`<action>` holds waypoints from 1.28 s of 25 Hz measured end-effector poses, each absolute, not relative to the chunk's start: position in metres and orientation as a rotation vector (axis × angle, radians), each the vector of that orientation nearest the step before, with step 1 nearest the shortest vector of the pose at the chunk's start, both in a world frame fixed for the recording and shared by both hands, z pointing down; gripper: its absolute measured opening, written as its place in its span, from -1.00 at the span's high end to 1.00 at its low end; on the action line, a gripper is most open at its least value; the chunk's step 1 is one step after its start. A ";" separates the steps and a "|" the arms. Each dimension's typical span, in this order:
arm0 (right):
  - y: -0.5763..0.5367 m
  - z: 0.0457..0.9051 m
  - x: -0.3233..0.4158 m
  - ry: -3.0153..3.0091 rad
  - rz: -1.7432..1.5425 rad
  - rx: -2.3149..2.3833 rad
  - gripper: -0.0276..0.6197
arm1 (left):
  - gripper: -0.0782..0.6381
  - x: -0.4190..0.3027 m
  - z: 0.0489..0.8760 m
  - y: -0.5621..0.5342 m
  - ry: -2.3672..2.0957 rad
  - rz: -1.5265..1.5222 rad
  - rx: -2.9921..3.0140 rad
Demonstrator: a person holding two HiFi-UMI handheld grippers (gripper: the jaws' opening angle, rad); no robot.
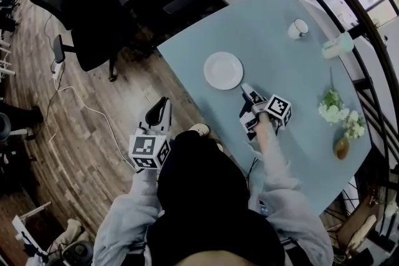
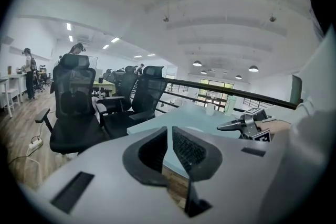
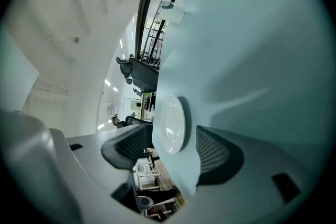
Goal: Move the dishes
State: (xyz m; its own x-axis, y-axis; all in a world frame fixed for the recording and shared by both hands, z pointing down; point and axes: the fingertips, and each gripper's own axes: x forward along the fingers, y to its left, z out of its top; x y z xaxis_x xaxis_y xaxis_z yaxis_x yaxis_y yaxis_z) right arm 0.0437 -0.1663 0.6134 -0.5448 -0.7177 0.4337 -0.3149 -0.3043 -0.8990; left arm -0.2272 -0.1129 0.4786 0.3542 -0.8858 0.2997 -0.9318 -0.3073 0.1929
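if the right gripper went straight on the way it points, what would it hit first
Most likely the white plate. It lies dead ahead of the right gripper, framed by its open jaws, with only bare blue table in between. Depth is unclear, so the lower jaw might graze the tabletop first.

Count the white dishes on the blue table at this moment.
2. A white plate lies near the left edge of the blue table in the head view; a white cup stands toward the far corner. Nothing seems hidden.
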 end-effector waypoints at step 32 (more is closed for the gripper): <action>-0.196 0.630 0.023 1.529 -1.863 -1.234 0.87 | 0.66 -0.208 0.497 -0.172 -1.448 0.244 2.361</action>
